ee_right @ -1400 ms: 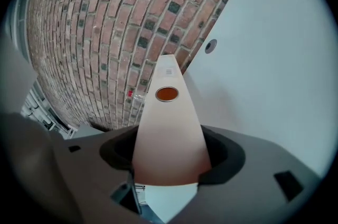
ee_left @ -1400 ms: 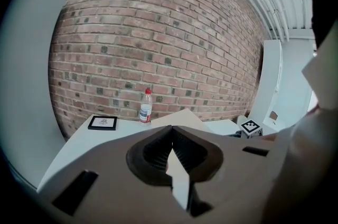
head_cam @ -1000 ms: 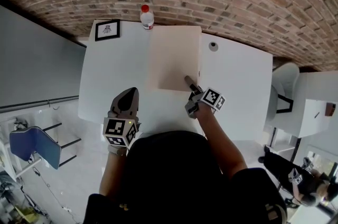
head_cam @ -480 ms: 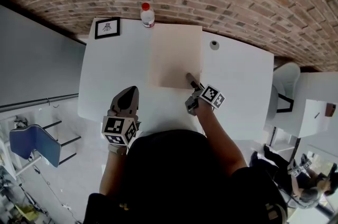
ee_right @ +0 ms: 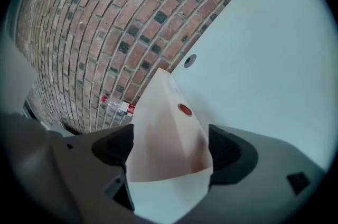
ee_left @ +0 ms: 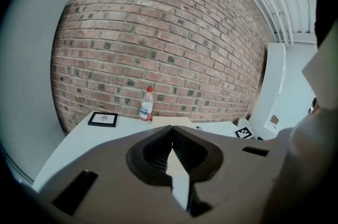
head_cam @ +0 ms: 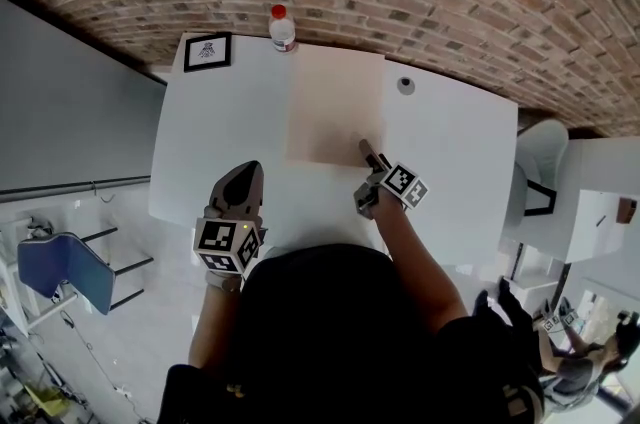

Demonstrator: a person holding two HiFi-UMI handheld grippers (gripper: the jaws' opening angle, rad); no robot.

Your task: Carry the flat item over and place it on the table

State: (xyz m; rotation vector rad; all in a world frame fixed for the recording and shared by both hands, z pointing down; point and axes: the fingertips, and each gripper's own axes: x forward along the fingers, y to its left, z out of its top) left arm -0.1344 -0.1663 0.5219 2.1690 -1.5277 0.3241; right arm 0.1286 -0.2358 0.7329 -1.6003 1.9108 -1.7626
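A beige flat sheet (head_cam: 335,107) lies on the white table (head_cam: 450,152), reaching back to the brick wall. My right gripper (head_cam: 363,148) is at the sheet's near right corner. In the right gripper view that gripper (ee_right: 171,157) stands wide open; its jaws have just been opening. The sheet's corner (ee_right: 163,128) lies between the pads, which stand clear of it. My left gripper (head_cam: 243,174) hovers over the table's near edge, left of the sheet. Seen in its own view, it (ee_left: 171,131) is shut with nothing in it.
A clear bottle with a red cap (head_cam: 282,30) and a small black picture frame (head_cam: 207,52) stand at the table's far edge by the wall. A small round fitting (head_cam: 405,85) sits right of the sheet. A blue chair (head_cam: 60,272) stands on the floor at left.
The right gripper has shifted slightly to the right and away along the sheet's near right corner. The sheet rests on the table. The left gripper has not moved.
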